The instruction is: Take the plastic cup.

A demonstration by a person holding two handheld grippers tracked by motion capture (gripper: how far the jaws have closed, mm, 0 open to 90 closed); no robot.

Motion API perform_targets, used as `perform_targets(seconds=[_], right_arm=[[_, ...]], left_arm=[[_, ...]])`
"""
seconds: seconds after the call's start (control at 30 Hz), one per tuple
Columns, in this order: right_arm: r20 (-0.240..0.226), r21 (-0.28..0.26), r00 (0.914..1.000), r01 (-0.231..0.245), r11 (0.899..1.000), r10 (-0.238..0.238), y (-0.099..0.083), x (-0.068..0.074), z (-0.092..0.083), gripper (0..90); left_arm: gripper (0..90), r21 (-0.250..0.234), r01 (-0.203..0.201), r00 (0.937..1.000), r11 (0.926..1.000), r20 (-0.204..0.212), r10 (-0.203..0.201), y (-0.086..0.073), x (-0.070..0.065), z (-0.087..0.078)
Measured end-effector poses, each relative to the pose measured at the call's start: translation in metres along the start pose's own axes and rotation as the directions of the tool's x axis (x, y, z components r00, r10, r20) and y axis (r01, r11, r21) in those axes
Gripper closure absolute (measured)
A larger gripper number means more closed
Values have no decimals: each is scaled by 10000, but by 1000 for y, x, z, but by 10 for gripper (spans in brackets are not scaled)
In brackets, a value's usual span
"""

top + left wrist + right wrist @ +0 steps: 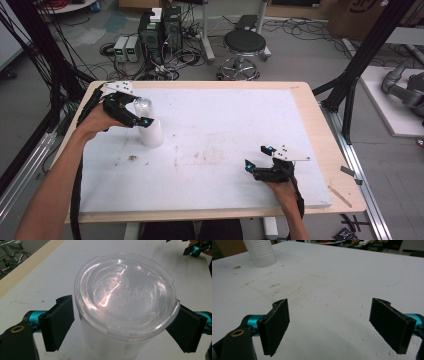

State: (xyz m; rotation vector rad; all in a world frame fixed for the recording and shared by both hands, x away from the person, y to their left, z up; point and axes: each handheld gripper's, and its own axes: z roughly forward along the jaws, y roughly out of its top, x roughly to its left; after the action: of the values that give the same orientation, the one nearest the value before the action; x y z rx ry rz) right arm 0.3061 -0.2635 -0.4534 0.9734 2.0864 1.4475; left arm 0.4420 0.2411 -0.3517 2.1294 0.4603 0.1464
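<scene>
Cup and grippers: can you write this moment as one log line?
left gripper: jaws around lidded cup, grip unclear | right gripper: open, nothing between jaws | table: cup upright

Lab: computer towers [161,31], floor cables [165,65] (tangled), stool [244,46], aluminium framing [367,50].

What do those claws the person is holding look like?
Each claw is black, with two flat ribbed pads on teal mounts, a brass-ringed hole, a grey three-cornered plate on top and a black cable. Forearms are bare.
</scene>
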Motion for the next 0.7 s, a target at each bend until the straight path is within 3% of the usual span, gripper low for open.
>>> perform_targets(seconds=[0.33,0.7], right_arm=[[-24,70,9999,-113,9999,113,0,0,0,160],[-7,66,10000,-67,10000,67,0,0,1,160]], left_arm=[[167,272,25,10000,9996,32,-26,-1,2,5],[257,376,86,10000,9993,2,-86,-2,4,4]])
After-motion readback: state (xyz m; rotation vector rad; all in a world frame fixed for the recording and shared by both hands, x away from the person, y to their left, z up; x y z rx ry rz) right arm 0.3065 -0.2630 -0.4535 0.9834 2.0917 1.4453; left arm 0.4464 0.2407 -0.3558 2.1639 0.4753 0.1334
